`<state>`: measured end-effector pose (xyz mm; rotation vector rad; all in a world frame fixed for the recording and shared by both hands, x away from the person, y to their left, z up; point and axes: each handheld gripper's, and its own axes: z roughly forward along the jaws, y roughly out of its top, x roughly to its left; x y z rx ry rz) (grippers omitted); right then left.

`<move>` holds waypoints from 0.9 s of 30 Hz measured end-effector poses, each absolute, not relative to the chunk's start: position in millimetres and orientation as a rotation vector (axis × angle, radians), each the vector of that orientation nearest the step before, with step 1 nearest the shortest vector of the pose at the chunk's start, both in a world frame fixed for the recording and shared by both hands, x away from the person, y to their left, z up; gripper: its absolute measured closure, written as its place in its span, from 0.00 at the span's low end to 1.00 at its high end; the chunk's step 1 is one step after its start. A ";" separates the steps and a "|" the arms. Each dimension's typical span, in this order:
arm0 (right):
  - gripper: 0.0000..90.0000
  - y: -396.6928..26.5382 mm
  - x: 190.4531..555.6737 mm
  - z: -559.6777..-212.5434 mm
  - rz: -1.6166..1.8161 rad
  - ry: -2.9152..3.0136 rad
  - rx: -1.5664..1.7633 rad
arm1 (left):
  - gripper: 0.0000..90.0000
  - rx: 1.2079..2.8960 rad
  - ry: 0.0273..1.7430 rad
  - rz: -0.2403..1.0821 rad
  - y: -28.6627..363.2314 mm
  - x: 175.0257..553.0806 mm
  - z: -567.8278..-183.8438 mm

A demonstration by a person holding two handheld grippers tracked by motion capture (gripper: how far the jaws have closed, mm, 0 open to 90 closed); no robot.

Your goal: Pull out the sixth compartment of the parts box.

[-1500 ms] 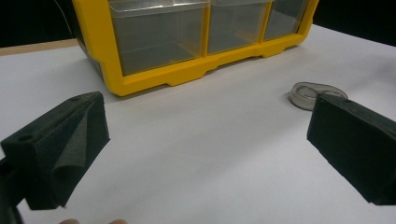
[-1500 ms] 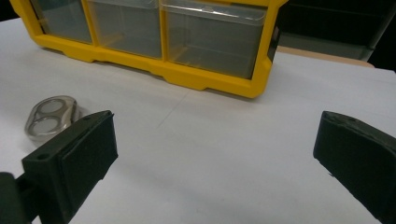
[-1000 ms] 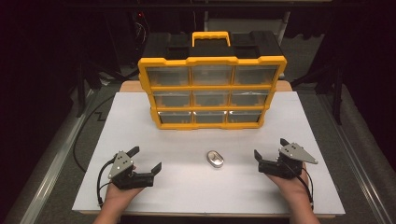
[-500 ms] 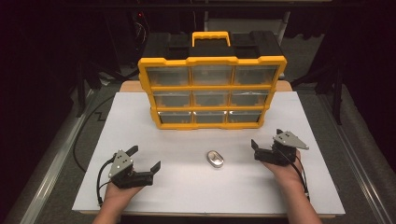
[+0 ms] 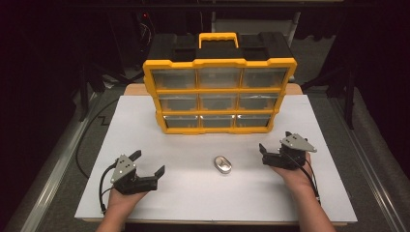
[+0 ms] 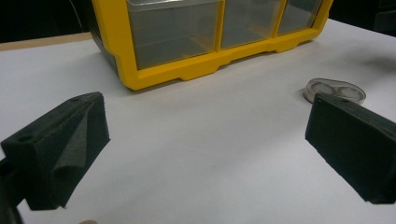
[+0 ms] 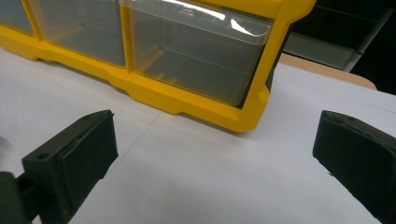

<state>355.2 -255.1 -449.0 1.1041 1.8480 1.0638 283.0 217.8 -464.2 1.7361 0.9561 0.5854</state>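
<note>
Both tools, left [image 5: 147, 164] and right [image 5: 265, 153], are held wide open and empty. The metal piece [image 5: 222, 164] is best approached squarely by the right tool, low over the white surface [image 5: 193, 193], near the yellow organiser [image 5: 220, 94].

White tabletop [image 5: 309, 125] over a wooden board, its tan edge [image 5: 135, 89] showing at the back. Room beyond is dark, nearly black. Grey floor [image 5: 377, 135] on both sides. Metal rail [image 5: 58, 169] runs along the left. Dark stand legs [image 5: 349, 92] at right rear. Light falls from above onto the table.
</note>
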 end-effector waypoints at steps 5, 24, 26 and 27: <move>0.00 -257.8 348.1 -448.6 1.047 1.868 1.089 | 0.01 1.728 0.956 0.580 217.9 283.4 -466.0; 0.00 -273.9 332.9 -457.0 0.936 1.939 1.055 | 0.00 1.757 0.929 0.576 210.3 283.0 -469.2; 0.00 -272.5 332.9 -458.5 0.910 1.955 1.027 | 0.00 1.760 0.925 0.579 209.4 282.7 -469.9; 0.00 -271.1 332.5 -459.6 0.882 1.970 1.000 | 0.00 1.764 0.918 0.583 209.2 282.4 -470.0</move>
